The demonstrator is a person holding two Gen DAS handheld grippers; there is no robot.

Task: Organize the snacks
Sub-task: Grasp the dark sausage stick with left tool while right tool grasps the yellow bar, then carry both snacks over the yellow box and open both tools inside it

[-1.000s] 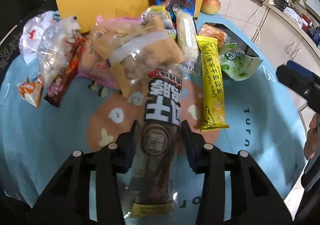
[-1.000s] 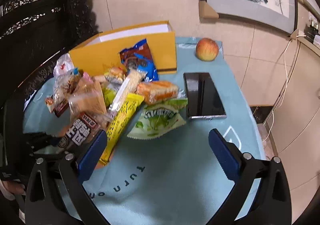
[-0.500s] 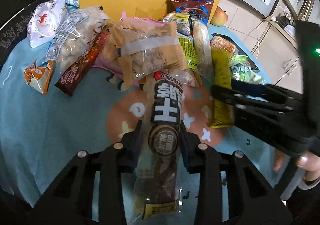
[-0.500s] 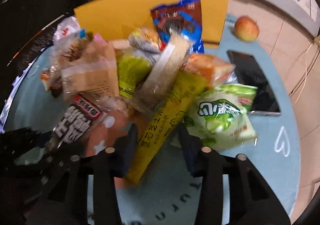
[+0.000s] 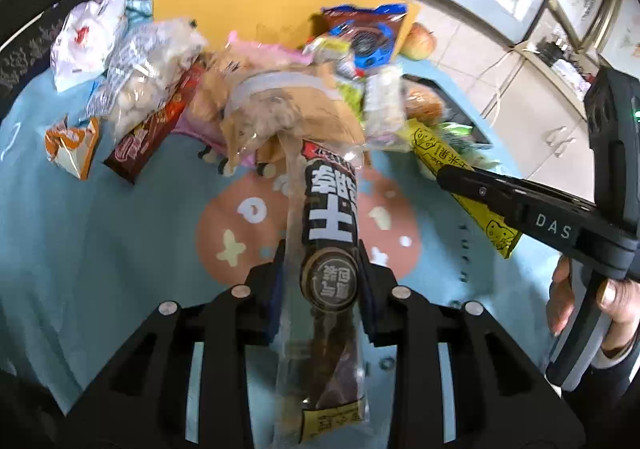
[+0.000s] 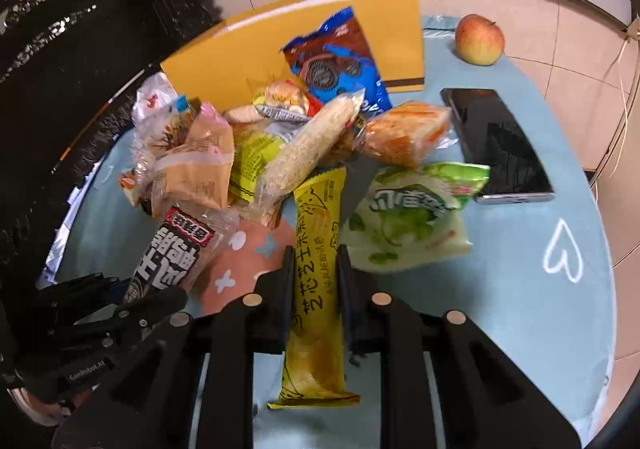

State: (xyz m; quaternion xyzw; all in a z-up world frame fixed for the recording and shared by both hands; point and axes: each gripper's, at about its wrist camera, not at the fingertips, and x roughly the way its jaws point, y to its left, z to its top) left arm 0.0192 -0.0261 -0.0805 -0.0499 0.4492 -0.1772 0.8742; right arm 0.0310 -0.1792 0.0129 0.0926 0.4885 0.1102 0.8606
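crinkly film bunches easily, so lift straight: your left gripper (image 5: 320,285) is clenched on the dark bar (image 5: 330,209), your right gripper (image 6: 314,273) on the yellow corn stick (image 6: 316,269), both at the pile's near edge. carry them clear toward the yellow box (image 6: 360,29).

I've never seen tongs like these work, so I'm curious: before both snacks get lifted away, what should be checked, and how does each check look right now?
1. Left tongs shut on the long dark brown snack pack with white lettering: ok.
2. Right tongs shut on the long yellow snack bar: ok.
3. Brown pack's far end clear of the tan clear-window bag: not ok, tucked beneath.
4. Yellow bar's far end clear of the pile: not ok.
5. Open yellow cardboard box has room: cannot tell.
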